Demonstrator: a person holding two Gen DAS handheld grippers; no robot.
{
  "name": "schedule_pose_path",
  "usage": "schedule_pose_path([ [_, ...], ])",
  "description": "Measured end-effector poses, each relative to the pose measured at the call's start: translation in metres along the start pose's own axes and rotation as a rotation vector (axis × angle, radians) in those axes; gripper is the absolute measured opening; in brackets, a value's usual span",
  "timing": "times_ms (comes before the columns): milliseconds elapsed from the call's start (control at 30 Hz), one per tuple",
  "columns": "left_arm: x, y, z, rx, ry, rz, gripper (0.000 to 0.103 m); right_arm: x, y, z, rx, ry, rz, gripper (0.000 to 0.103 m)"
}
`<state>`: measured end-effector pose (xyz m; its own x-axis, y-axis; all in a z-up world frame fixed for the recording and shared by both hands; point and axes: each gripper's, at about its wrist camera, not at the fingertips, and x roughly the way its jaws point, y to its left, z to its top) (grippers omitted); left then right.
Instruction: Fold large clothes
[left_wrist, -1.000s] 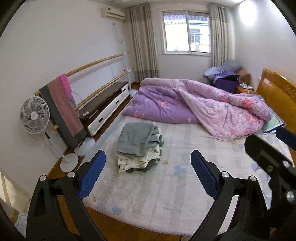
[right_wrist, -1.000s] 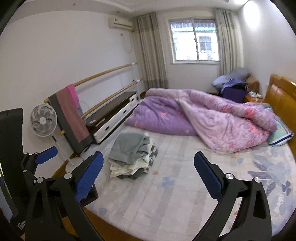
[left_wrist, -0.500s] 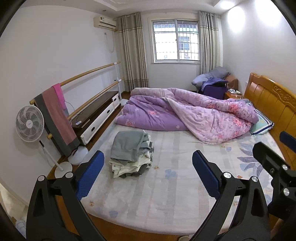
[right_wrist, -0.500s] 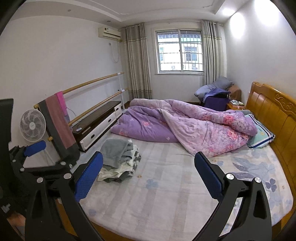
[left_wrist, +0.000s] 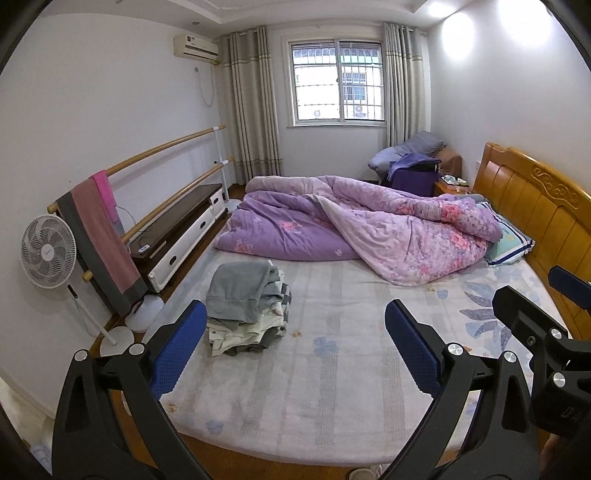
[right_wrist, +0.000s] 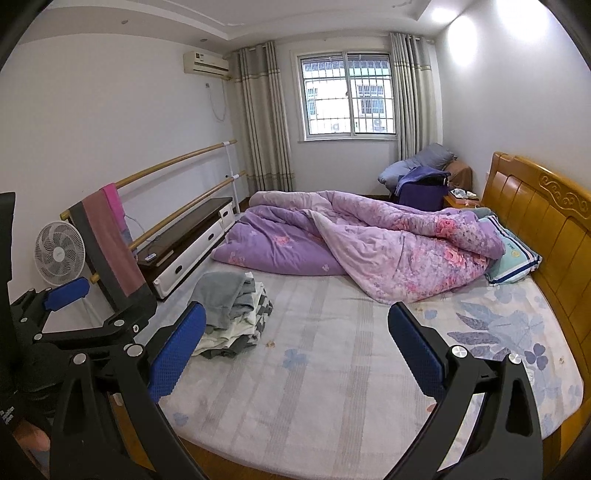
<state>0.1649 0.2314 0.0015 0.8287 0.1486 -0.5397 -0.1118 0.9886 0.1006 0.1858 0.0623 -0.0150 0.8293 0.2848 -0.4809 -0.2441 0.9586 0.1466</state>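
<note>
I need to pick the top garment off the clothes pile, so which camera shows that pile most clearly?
The left wrist view: the pile of folded clothes with the grey garment on top sits nearer the centre, almost fully visible. In the right wrist view the same pile is partly covered by a blue finger pad of the right hand-held gripper.

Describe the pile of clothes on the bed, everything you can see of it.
The pile of clothes is a loose, slumped stack of soft fabric garments on the bed's pale floral mattress cover, near its left edge. A grey garment is draped on top; cream pieces and a dark-and-white patterned one show beneath. Nothing else touches it; the purple quilt lies apart behind it.
</note>
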Motion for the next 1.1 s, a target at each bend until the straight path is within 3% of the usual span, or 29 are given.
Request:
schedule_pose_path([
  [1100, 0.008, -0.029, -0.001, -0.014, 0.017, -0.012, 0.097, 0.002, -0.007, 0.003, 0.022, 0.016, -0.006, 0.095],
])
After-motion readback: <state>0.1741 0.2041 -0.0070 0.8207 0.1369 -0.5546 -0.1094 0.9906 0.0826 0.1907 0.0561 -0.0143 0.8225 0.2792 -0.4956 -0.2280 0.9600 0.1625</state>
